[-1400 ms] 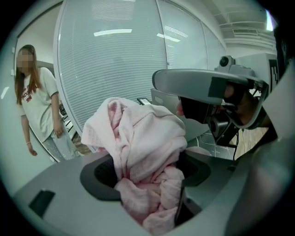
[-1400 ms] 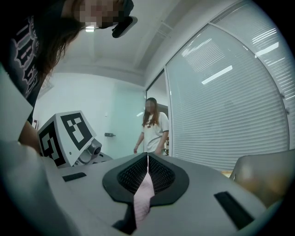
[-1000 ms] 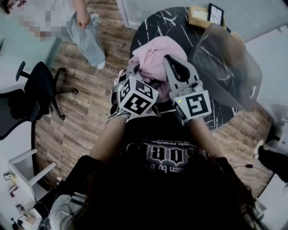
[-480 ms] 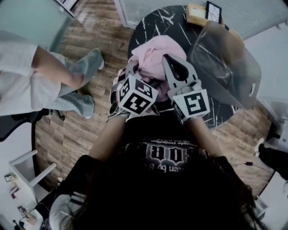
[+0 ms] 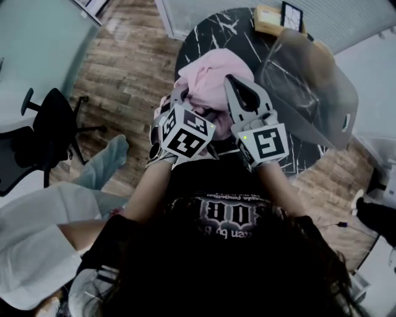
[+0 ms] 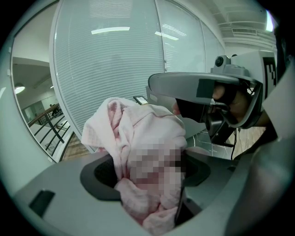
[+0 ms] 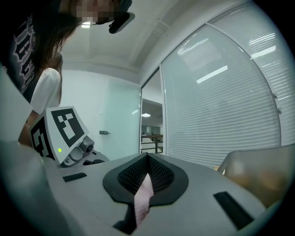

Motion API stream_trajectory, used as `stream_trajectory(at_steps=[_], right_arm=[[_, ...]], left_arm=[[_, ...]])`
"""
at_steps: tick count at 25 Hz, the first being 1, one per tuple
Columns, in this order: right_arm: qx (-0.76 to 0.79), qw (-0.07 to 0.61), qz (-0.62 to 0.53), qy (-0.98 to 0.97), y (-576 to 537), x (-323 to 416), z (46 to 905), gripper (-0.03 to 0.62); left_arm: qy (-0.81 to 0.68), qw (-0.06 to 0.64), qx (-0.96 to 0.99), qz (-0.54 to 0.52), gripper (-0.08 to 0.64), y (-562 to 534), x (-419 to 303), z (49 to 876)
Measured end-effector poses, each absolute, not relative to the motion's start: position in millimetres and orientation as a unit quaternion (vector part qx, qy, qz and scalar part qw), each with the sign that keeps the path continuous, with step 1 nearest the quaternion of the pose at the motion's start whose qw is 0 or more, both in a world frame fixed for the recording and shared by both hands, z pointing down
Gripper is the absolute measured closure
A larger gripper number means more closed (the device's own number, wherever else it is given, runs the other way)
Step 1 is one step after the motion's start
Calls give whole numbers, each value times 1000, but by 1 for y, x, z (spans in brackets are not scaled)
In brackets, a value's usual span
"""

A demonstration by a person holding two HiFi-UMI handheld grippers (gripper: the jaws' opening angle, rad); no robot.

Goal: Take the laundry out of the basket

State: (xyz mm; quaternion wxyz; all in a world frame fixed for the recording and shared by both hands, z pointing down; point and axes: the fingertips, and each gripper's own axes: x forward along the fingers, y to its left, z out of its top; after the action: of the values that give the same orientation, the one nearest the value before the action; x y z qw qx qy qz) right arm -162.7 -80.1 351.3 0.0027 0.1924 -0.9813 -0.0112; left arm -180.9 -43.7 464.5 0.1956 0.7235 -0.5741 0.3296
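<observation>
The left gripper [image 6: 148, 177] has its fingers [image 6: 69, 189] held partway apart, clamped on a thick bunch of the pink towelling cloth [image 6: 138, 133], which spills out over them toward the far side. Just to its right, the right gripper [image 7: 146, 161] has its fingers pressed almost together on a thin fold of the same cloth. The two grippers sit side by side, nearly touching, at the near edge of the round black marble-patterned table [image 5: 216, 28].

The cloth is out of the basket, heaped over the table just beyond the fingers; I can't tell whether it rests on the tabletop.

Close on the right is the translucent plastic laundry basket [image 5: 312, 83], crowding that side of the table just beside the right gripper. At the far edge of the table are a brown cardboard box [image 5: 272, 20] and a small dark-framed panel [image 5: 294, 15]. A slatted glass wall [image 6: 110, 60] runs behind the table.

On the wooden floor [image 5: 124, 68] to the left stands a black office chair [image 5: 49, 124]. Nearer, at the left, is a person in a white top [image 5: 37, 241] with one jeans-clad leg [image 5: 102, 167] stretched toward the table, well apart from the grippers.
</observation>
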Motion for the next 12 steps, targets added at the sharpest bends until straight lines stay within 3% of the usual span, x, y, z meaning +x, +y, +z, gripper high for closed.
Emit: stream_trajectory(at_steps=[12], right_arm=[[200, 4, -8, -980, -80, -160, 350, 566]], left_arm=[[-576, 193, 723, 329, 222, -44, -179, 462]])
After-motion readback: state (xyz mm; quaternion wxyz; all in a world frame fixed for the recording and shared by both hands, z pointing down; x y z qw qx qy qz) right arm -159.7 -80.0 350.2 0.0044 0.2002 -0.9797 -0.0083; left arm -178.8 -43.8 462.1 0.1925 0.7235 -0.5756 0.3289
